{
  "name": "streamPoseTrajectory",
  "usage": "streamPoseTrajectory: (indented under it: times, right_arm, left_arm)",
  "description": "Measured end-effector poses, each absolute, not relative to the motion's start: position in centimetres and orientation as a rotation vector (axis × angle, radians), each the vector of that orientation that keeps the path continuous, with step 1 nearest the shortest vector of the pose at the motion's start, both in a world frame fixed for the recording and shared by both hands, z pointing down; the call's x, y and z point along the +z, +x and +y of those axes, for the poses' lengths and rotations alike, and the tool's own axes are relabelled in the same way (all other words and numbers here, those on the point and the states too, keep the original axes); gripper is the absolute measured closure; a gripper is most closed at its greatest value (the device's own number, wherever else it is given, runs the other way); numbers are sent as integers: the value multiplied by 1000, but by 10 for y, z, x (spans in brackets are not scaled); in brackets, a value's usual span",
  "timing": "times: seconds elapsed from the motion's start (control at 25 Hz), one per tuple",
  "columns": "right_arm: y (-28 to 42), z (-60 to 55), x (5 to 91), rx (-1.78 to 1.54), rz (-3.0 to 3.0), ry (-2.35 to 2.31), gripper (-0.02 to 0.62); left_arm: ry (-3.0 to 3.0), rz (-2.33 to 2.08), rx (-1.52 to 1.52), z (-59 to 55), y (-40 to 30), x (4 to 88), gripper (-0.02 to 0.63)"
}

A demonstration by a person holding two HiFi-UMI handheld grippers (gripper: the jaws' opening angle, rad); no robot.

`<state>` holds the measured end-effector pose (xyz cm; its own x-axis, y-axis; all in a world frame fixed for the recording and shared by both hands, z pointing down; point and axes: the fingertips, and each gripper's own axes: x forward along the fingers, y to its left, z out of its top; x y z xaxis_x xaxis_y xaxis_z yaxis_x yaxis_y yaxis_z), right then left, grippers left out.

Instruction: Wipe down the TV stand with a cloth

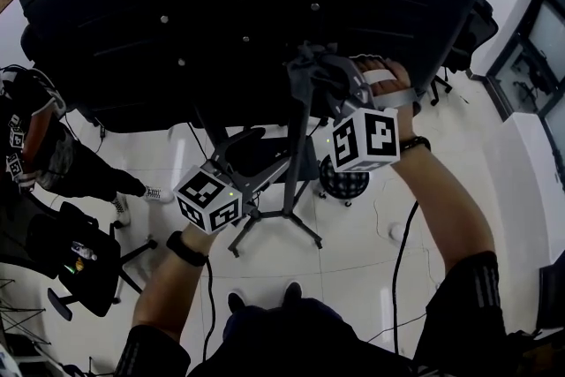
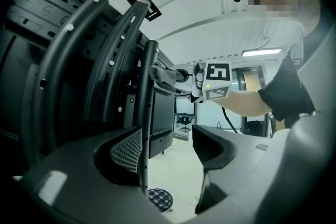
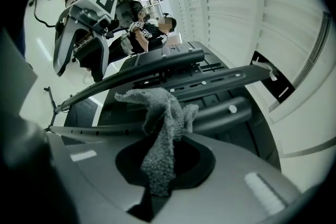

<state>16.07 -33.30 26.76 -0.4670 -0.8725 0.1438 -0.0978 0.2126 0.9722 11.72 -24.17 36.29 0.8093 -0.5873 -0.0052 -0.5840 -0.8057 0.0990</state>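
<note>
From behind I see the black TV (image 1: 247, 13) on its stand, whose pole (image 1: 303, 156) runs down to splayed legs. My right gripper (image 1: 311, 77) is shut on a grey knitted cloth (image 3: 163, 128), which is bunched against the stand's mounting rails (image 3: 157, 65). The left gripper view shows that cloth (image 2: 165, 75) touching the top of a thin upright bar (image 2: 147, 113). My left gripper (image 2: 170, 152) is open lower down. That bar runs just beside its left pad (image 2: 128, 152), and nothing is clamped. In the head view the left gripper (image 1: 237, 156) sits left of the pole.
A person (image 1: 53, 154) stands at the left beside a black office chair (image 1: 79, 260). A round black mesh stool (image 1: 342, 181) sits on the white floor near the stand's legs (image 1: 274, 221). Cables (image 1: 397, 252) trail across the floor. More chairs (image 1: 477, 31) stand at the right.
</note>
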Motion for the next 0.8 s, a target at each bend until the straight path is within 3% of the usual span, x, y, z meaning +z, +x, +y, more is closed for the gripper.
streamPoseTrajectory:
  times: [0.8]
  right_arm:
    - [155,-321,439,-1061,-1873,679,572]
  left_arm:
    - [2784,-939,-33,-246,122,446,282]
